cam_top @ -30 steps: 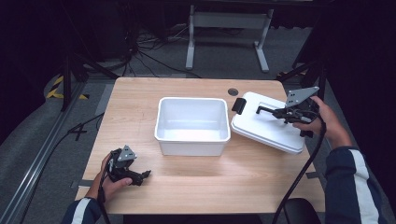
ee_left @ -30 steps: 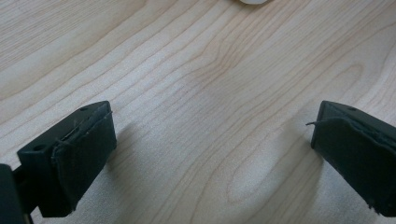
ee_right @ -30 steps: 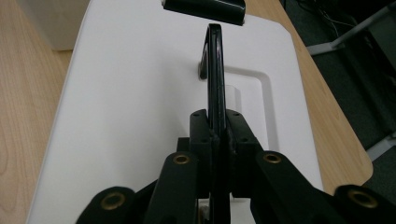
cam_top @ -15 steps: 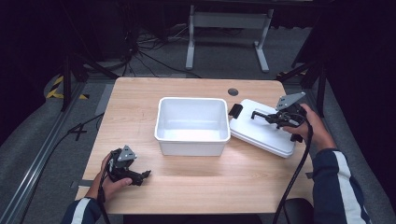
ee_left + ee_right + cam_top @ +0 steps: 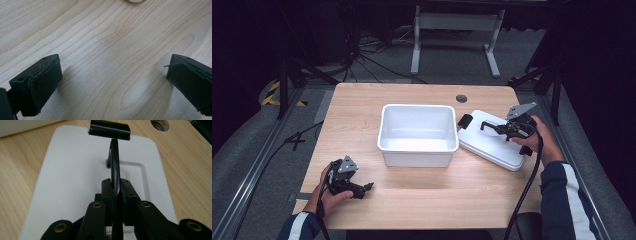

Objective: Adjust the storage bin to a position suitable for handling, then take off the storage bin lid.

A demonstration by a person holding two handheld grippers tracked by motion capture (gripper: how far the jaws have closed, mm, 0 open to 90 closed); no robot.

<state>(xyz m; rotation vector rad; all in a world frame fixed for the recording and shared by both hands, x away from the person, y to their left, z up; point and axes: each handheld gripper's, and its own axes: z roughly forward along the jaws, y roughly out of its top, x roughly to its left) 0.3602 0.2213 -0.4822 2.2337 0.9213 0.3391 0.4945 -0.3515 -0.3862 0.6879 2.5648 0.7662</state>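
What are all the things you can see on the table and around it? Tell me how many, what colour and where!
Tub: one, white, open, middle of the table.
Lid: one, white, flat on the table right of the tub.
Handle: one, black, standing up from the lid's top.
Latch: one, black, on the lid's edge nearest the tub.
Table: one, light wood, with a round hole near the far edge.
Metal stand: one, grey, on the floor beyond the table.
Cables: several, black, on the floor beyond the table.
Left gripper: one, black, jaws open, on the table's near left.
Right gripper: one, black, jaws shut on the handle.
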